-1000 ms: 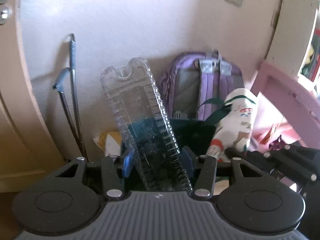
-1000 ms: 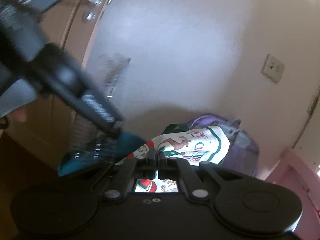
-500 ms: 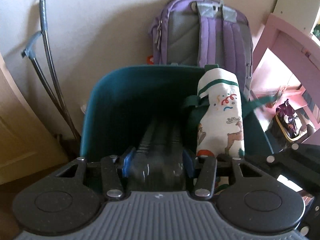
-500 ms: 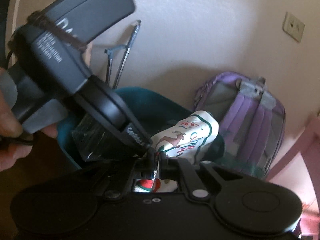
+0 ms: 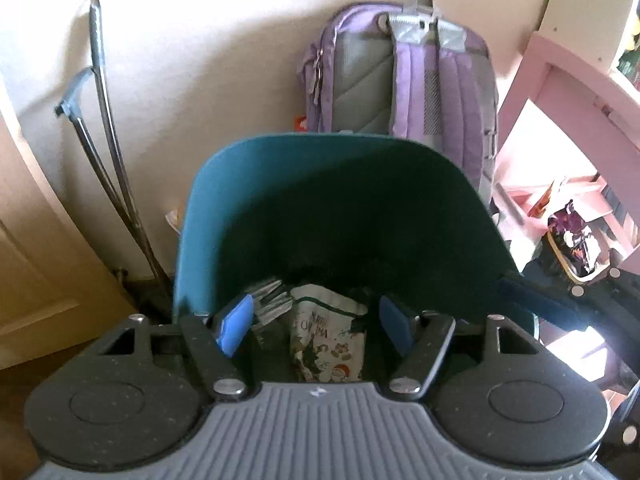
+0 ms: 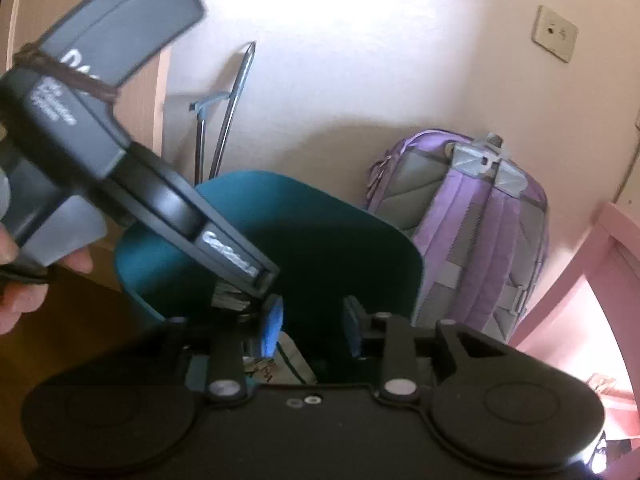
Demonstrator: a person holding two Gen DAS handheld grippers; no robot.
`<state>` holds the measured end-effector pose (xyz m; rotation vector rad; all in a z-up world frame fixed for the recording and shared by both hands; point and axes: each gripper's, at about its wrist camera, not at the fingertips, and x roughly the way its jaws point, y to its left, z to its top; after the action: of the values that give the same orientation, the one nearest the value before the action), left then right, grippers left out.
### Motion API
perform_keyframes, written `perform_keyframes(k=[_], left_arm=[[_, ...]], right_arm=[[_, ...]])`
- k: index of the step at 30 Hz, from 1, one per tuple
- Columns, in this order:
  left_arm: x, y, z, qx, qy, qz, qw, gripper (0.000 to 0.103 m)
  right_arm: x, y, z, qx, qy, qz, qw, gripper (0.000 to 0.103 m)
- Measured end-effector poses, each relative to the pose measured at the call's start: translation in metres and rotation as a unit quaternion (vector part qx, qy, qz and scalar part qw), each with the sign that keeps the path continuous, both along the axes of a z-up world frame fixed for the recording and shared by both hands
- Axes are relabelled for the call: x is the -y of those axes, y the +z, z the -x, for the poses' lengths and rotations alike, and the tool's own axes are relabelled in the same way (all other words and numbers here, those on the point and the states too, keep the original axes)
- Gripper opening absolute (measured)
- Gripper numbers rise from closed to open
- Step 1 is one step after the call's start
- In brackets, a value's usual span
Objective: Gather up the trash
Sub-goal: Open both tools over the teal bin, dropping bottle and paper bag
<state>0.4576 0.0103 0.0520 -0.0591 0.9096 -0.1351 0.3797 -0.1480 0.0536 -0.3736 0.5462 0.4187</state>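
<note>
In the left wrist view I look down into a teal bin [image 5: 224,208]. A clear ridged plastic tray [image 5: 269,299] and a Christmas-print paper bag [image 5: 329,340] lie inside it. My left gripper [image 5: 316,324] hangs over the bin's near rim, its jaws opening, with nothing pressed between the blue pads. In the right wrist view my right gripper [image 6: 312,326] is also over the bin [image 6: 160,264], jaws opening and empty. The bag [image 6: 294,362] shows below them. The left gripper's black finger [image 6: 224,248] reaches in from the upper left, above the tray [image 6: 226,296].
A purple backpack [image 5: 404,76] leans on the wall behind the bin. Pink furniture [image 5: 560,92] stands to the right, and metal rods [image 5: 104,92] lean on the wall to the left beside a wooden door [image 5: 36,264]. A person's hand [image 6: 12,264] holds the left gripper.
The clear tray stood upright in my left gripper, tipped down into the bin, and now lies loose inside. The paper bag has left my right gripper and dropped in. Both jaws have opened.
</note>
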Motion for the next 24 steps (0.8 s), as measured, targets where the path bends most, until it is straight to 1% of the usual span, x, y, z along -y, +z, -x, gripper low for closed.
perform_keyframes(k=[4,7,10,15,16,18,24], left_arm=[[0.0,0.018,0.017,0.016,0.0,-0.002,0.9999,0.07],[0.0,0.032,0.032,0.025,0.001,-0.003,0.9997,0.075],[-0.003,0.044,0.051,0.035,0.005,-0.001,0.9994,0.075],[-0.005,0.064,0.087,0.049,0.007,-0.003,0.9988,0.076],[-0.006,0.067,0.093,0.05,0.007,-0.003,0.9987,0.078],[-0.008,0.074,0.109,0.057,0.01,-0.002,0.9983,0.08],[-0.008,0.087,0.15,0.069,0.006,-0.002,0.9976,0.08]], right_arm=[[0.002,0.007,0.009,0.008,-0.004,-0.009,1.0,0.041],[0.009,0.019,0.016,0.01,-0.008,-0.02,1.0,0.044],[0.015,0.032,0.027,0.015,-0.01,-0.025,1.0,0.048],[0.023,0.053,0.056,0.024,-0.009,-0.037,0.999,0.052],[0.023,0.057,0.063,0.026,-0.008,-0.039,0.999,0.053],[0.023,0.063,0.077,0.03,-0.006,-0.044,0.999,0.055],[0.023,0.075,0.117,0.034,0.001,-0.055,0.998,0.058]])
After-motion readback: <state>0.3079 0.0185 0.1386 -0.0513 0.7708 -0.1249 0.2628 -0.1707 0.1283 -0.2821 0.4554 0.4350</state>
